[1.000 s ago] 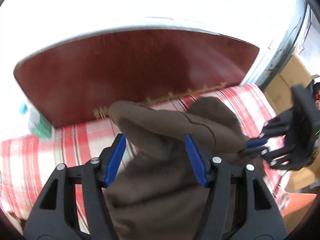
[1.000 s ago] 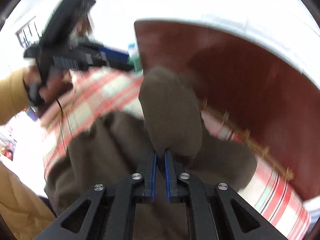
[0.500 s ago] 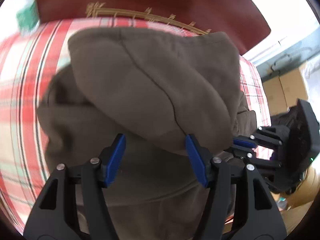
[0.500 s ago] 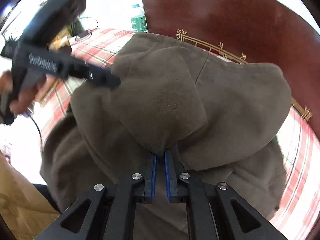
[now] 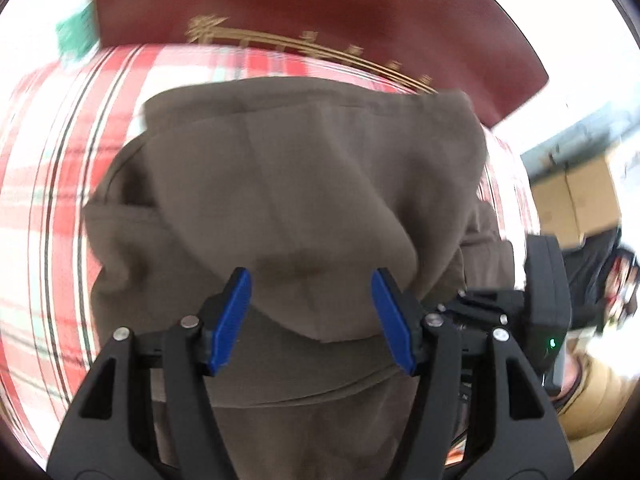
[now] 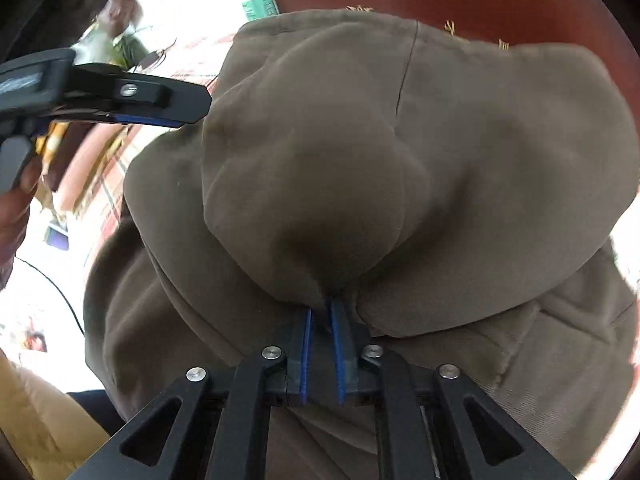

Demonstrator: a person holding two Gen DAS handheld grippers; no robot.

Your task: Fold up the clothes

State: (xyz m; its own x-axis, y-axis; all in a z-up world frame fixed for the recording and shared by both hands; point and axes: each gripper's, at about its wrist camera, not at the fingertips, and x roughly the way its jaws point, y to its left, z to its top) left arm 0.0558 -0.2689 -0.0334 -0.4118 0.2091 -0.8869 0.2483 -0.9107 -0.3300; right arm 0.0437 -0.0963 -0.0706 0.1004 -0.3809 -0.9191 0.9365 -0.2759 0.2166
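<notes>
The brown hoodie (image 6: 400, 152) looked soft, thick and floppy. The right hand-held gripper (image 6: 322, 312), jaws just easing apart, pinched its hood edge at lower centre; the left hand-held gripper (image 5: 310, 308) gaped wide, empty.

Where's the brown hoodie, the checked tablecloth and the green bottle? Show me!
brown hoodie (image 6: 460, 152): right wrist view, on the hood's smooth top.
checked tablecloth (image 5: 48, 208): left wrist view, on a bare red and white patch left of the hoodie.
green bottle (image 6: 259, 7): right wrist view, on its green label.
</notes>
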